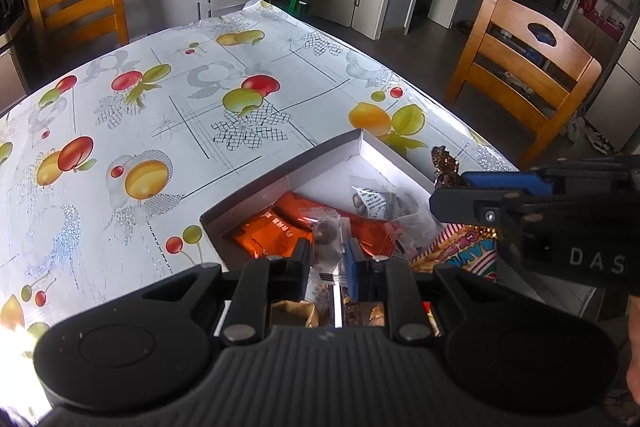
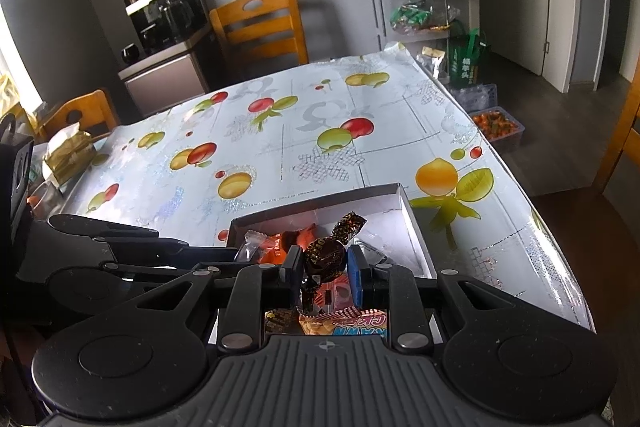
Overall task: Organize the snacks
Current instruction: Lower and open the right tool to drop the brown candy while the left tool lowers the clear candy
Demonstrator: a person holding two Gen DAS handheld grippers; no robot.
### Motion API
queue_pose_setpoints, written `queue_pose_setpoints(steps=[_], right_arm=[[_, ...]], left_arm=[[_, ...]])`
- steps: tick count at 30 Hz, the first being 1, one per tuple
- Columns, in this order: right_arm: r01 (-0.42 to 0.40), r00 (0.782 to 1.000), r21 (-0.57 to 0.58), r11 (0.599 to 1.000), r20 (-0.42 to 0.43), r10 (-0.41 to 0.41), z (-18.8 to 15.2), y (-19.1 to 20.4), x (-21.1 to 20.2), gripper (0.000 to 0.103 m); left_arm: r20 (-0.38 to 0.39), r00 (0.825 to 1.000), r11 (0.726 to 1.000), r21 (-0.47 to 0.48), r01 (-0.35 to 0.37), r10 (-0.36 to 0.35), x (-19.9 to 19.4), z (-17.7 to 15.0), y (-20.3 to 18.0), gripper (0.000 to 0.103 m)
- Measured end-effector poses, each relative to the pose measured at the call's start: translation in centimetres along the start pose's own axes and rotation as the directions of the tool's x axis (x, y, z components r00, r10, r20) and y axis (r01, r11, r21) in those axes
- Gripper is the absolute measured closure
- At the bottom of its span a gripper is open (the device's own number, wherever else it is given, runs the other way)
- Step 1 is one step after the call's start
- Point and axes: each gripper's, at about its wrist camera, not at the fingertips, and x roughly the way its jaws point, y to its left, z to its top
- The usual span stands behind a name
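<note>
A fruit-print tablecloth (image 2: 304,131) is covering the dining table, a white snack box (image 2: 416,227) sitting at its near edge. The right gripper (image 2: 325,259) is clamping a dark foil-wrapped chocolate (image 2: 326,255) — twisted end pointing up, directly over the box — while the left gripper (image 1: 328,247) is pinching a clear-wrapped candy (image 1: 326,233) above the orange packets (image 1: 276,231).

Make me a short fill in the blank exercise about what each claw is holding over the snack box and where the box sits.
1. The right claw is shut on a dark brown twist-wrapped ____.
2. The left claw grips a small snack in a ____ wrapper.
3. Both claws are above a white cardboard ____ of snacks.
4. It sits on a tablecloth printed with ____.

Missing words: candy; clear; box; fruit
</note>
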Motion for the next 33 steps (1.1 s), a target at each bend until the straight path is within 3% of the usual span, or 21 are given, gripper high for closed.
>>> queue_pose_setpoints(steps=[33], right_arm=[[0.008,0.999,-0.006,1.0,-0.053,-0.009,-0.3,-0.3,1.4,0.077]], left_arm=[[-0.049,0.999,1.0,-0.019,0.006,-0.007,1.4,-0.1,0.0,0.088]])
